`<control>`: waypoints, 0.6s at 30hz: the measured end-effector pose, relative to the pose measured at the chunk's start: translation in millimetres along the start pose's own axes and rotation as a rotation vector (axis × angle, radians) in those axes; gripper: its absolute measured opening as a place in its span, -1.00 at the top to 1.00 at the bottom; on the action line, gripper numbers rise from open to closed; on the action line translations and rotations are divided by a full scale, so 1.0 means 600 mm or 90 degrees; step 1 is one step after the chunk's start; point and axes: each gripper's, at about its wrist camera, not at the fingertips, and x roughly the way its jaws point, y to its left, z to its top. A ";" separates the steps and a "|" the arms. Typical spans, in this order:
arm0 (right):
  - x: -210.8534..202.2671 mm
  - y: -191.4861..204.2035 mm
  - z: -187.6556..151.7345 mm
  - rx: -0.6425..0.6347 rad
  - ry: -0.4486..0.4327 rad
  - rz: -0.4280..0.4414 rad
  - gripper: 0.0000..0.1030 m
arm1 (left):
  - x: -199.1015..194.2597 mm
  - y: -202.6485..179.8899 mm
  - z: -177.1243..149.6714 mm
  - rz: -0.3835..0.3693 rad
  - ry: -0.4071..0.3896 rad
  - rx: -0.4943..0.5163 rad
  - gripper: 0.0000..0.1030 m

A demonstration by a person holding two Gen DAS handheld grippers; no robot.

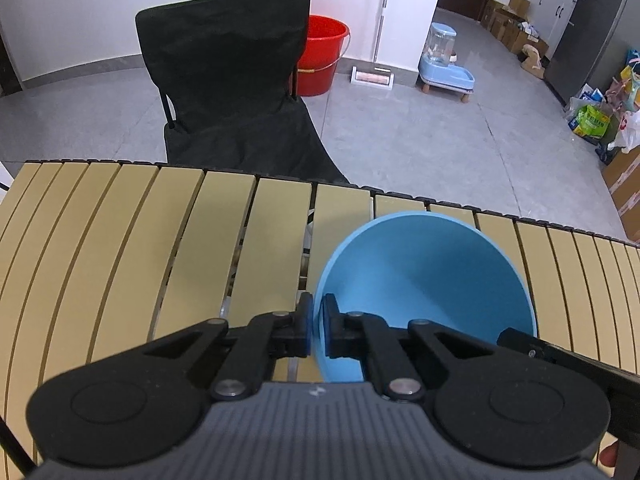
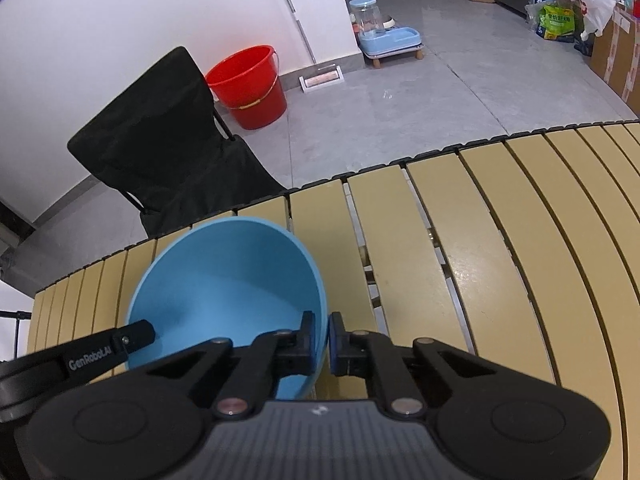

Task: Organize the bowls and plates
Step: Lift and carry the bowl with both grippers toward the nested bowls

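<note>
1. On the slatted yellow table (image 1: 120,240), near its far edge, sits a single blue bowl (image 1: 424,272), upright and mouth up; no plates or other bowls show in either view.

2. On the bowl's left rim, the left gripper (image 1: 317,328) is clamped: one pad lies outside the wall and the other inside, with the thin blue wall pinched between them.

3. On the opposite, right rim, the right gripper (image 2: 323,344) is clamped the same way, one pad inside the bowl and one outside.

4. Between the two grippers, then, lies the bowl itself. Each wrist view catches a black finger of the other gripper at the far side of the rim, so the two grips stand roughly across the bowl's mouth from one another.

5. Neither hand is nearer; both already hold the bowl, and the line between the two grips runs across its width.

6. Judging from this, the coming move is a shared lift, and it turns on both hands rising together, level with each other, so the bowl does not tip or twist out of one pinch.

7. Beyond the table stand a black folding chair (image 1: 228,80) and a red bucket (image 1: 322,54) on the grey floor, well apart from the work.
</note>
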 end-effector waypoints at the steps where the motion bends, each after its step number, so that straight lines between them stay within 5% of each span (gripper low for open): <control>1: -0.004 0.000 0.000 0.000 -0.002 0.001 0.88 | -0.006 0.001 -0.001 -0.001 -0.002 0.000 0.88; 18: -0.117 0.032 -0.063 -0.004 -0.035 0.017 0.88 | -0.144 0.036 -0.052 -0.002 -0.060 0.005 0.88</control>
